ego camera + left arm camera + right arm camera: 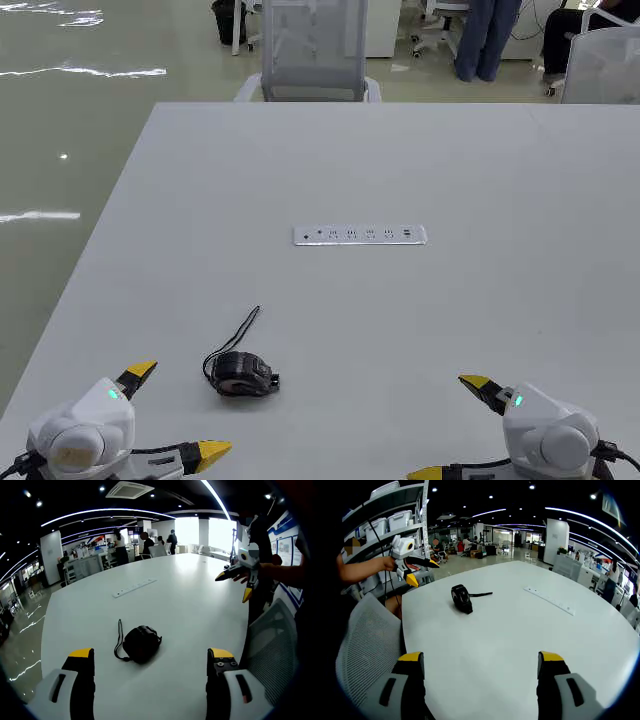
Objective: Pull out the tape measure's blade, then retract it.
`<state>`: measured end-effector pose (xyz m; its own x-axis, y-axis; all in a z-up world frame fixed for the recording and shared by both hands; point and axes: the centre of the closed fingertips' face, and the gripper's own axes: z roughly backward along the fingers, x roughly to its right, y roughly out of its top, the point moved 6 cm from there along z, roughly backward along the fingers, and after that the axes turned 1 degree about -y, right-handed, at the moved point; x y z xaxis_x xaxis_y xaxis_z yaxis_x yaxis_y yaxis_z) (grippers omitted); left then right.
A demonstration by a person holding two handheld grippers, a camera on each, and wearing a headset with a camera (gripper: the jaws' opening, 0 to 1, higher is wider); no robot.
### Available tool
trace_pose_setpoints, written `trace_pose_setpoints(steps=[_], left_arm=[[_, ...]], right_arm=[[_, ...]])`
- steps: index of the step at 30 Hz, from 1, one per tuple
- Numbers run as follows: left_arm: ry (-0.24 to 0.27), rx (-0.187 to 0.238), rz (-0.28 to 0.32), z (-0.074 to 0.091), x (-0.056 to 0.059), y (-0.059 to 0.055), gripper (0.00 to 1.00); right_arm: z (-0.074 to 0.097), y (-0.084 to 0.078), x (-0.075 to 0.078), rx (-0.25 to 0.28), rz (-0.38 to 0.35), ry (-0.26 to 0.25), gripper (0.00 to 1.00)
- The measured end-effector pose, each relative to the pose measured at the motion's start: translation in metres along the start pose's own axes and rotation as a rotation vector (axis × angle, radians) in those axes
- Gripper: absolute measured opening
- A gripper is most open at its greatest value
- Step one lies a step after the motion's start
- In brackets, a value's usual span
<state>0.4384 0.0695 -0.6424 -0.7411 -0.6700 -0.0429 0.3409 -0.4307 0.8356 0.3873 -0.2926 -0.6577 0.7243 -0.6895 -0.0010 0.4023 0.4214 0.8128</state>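
Both tongs are spread wide and hold nothing: the left tongs point(178, 410) and the right tongs point(448, 427) hover above the near edge of the white surface point(400, 160), well apart from each other. The tape measure point(240, 372) lies on the surface just ahead of the left tongs and far to the side of the right ones, and neither touches it. In the left gripper view it sits in front of the open jaws, roughly in the middle of their gap. Its thin black cord point(245, 325) trails away from the tongs, toward the power strip point(360, 235) farther off.

The blade seems to be fully inside the case. A small dark tab at the case's side may be the hook, but it is too small to be sure. I judge the task not begun: gripping the case, pinching the hook, pulling out and retracting are all left.
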Motion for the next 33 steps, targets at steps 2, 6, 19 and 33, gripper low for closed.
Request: trace_pose_setpoints(steps=[2,6,19,33], left_arm=[[0.000,0.000,-0.001,0.000,0.000,0.000,0.92],[-0.001,-0.003,-0.003,0.000,0.000,0.000,0.91],[-0.005,-0.013,-0.024,-0.001,-0.002,0.001,0.89],[-0.037,-0.051,-0.085,-0.005,-0.011,0.003,0.84]], right_arm=[[0.000,0.000,0.000,-0.001,-0.001,-0.001,0.96],[0.000,-0.002,0.000,-0.003,-0.002,-0.001,0.96],[-0.003,0.000,-0.001,0.007,0.035,0.022,0.93],[-0.009,0.001,-0.001,-0.012,0.071,0.070,0.88]])
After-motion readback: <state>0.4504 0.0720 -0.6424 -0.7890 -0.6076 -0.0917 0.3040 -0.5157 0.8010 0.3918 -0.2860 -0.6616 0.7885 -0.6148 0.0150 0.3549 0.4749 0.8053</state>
